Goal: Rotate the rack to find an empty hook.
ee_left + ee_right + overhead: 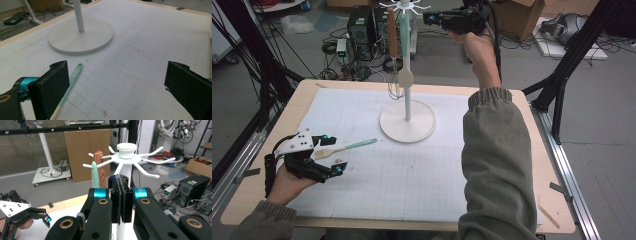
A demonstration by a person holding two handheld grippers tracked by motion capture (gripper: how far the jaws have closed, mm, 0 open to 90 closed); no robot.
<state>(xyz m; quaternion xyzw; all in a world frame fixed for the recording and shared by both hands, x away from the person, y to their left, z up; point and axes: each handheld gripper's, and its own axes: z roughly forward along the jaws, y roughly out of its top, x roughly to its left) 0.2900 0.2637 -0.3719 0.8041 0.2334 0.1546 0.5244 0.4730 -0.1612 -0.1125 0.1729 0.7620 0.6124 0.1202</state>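
Utensil-hanging station: one spatula left on the table, two utensils already on the rack.

Left to right. Your left gripper [328, 156] rests near the table's left edge, jaws spread wide and empty, with the mint-handled spatula [346, 147] lying flat just beside its upper jaw, handle pointing toward the rack's round base [407, 121] at the table's middle. On the white hook rack [126, 153], a mint-handled utensil [94, 173] and a wooden-handled one [100, 167] hang side by side. Your right gripper [120, 199] is raised past the far edge at hook height, jaws pressed together on nothing. Judged step: between hangings, spatula next. Next move calls for closing your left jaws across the spatula's handle, leaving its hanging hole free for a hook.
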